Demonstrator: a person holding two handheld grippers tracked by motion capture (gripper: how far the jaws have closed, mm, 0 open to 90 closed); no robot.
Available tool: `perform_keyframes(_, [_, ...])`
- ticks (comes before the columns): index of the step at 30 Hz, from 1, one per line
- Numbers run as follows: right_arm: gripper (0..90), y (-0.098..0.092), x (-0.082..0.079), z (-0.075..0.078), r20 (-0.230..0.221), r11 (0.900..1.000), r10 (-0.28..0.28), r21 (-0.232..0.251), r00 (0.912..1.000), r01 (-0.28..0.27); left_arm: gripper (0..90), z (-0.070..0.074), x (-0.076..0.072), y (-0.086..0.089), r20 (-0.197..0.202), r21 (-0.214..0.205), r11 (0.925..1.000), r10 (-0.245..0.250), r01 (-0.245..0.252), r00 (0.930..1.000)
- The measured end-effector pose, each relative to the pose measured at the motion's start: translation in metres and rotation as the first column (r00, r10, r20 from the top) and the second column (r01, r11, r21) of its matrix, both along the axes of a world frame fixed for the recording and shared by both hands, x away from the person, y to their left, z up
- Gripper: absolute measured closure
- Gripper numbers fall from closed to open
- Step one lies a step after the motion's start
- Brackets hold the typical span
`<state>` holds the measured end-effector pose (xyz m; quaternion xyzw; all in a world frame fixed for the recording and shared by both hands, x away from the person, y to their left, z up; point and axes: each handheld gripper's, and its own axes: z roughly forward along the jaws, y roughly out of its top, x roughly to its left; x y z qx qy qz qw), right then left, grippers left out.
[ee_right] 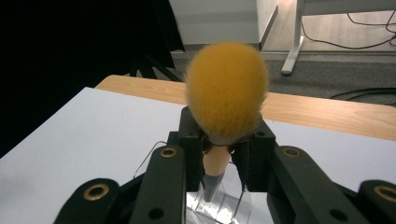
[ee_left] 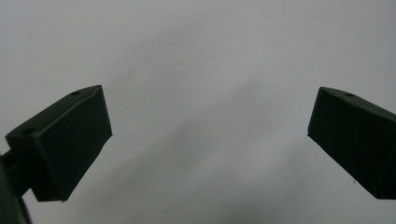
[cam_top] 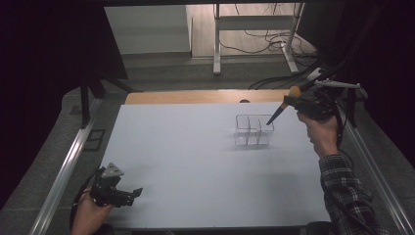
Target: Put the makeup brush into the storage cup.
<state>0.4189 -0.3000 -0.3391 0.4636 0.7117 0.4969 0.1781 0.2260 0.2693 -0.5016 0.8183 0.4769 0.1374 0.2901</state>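
My right gripper (cam_top: 299,100) is shut on a makeup brush (cam_top: 281,106) with a fluffy orange head and a dark tapered handle. The brush slants down and to the left, and its handle tip hovers at the rim of the right compartment of a clear plastic organizer (cam_top: 253,129). In the right gripper view the orange brush (ee_right: 226,93) stands up between the jaws of the right gripper (ee_right: 223,140), with the organizer (ee_right: 219,205) just below the handle. My left gripper (cam_top: 137,192) rests at the table's near left corner. Its jaws stand wide open with nothing between them (ee_left: 210,135).
A white sheet (cam_top: 195,161) covers the table, with a wooden strip (cam_top: 195,97) showing along the far edge. A metal rail (cam_top: 68,166) runs down the left side. Beyond the table stand white desk legs (cam_top: 218,44) and loose floor cables (cam_top: 274,41).
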Motion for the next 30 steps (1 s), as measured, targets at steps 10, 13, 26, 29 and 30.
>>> perform_keyframes(10, [73.3,0.002,0.008,-0.004,0.001,0.9999,-0.009,-0.007,1.0000,0.009,0.0,0.000,0.000,0.000,-0.001,0.002,1.0000,-0.003,0.003,1.0000])
perform_keyframes(13, [73.3,0.004,0.011,-0.006,0.000,0.9999,-0.007,-0.011,1.0000,0.007,0.0,0.000,0.000,0.000,-0.002,0.001,1.0000,-0.003,0.003,1.0000])
perform_keyframes(26, [73.3,0.013,0.022,-0.018,-0.005,0.9992,-0.007,-0.039,1.0000,0.007,0.0,-0.001,0.001,0.000,-0.003,0.000,1.0000,-0.004,0.004,1.0000])
perform_keyframes(29, [73.3,0.014,0.024,-0.022,-0.010,0.9992,-0.009,-0.040,0.9999,0.008,0.0,-0.001,0.001,0.000,-0.003,0.000,1.0000,-0.003,0.003,1.0000])
perform_keyframes(30, [73.3,0.014,0.025,-0.023,-0.009,0.9991,-0.009,-0.042,0.9999,0.009,0.0,-0.001,0.001,0.000,-0.003,0.000,1.0000,-0.002,0.002,1.0000])
